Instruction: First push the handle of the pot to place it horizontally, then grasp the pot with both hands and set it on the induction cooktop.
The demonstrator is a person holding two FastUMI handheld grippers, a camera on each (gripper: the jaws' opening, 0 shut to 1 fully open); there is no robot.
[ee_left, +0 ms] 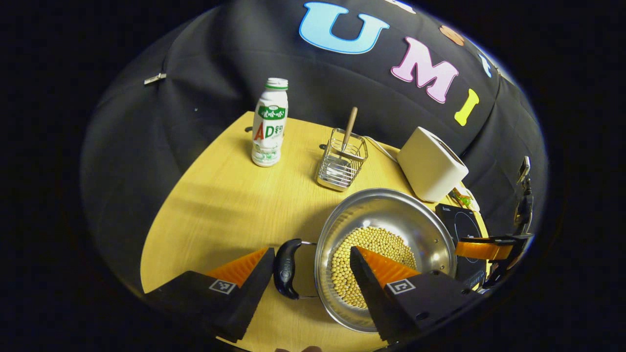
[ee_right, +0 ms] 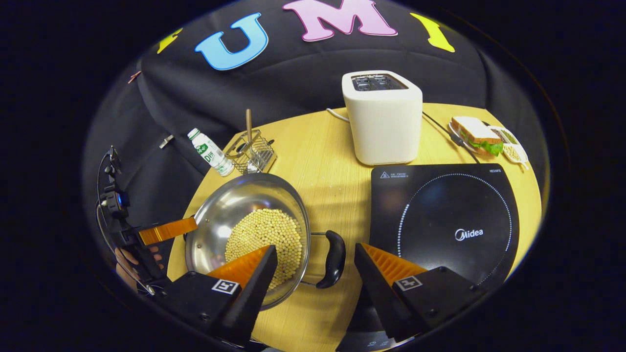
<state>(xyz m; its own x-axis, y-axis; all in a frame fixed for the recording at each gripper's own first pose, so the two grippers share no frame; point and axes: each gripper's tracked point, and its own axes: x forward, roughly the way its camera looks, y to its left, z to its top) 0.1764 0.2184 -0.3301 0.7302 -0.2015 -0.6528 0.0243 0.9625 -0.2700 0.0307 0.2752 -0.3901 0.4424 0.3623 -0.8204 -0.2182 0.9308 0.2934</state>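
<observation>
My left gripper (ee_left: 308, 266) is spread wide, straddling the pot's left handle (ee_left: 286, 268); my right gripper (ee_right: 313, 261) likewise brackets the right handle (ee_right: 332, 259). The pot (ee_right: 247, 230) sits mid-table, the induction cooktop (ee_right: 447, 220) just beside it at the table's right edge.

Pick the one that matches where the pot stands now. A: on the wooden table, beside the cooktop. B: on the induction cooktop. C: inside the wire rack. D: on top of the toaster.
A: the pot of beans sits on the table, to the left of the induction cooktop, whose black surface is bare.
</observation>
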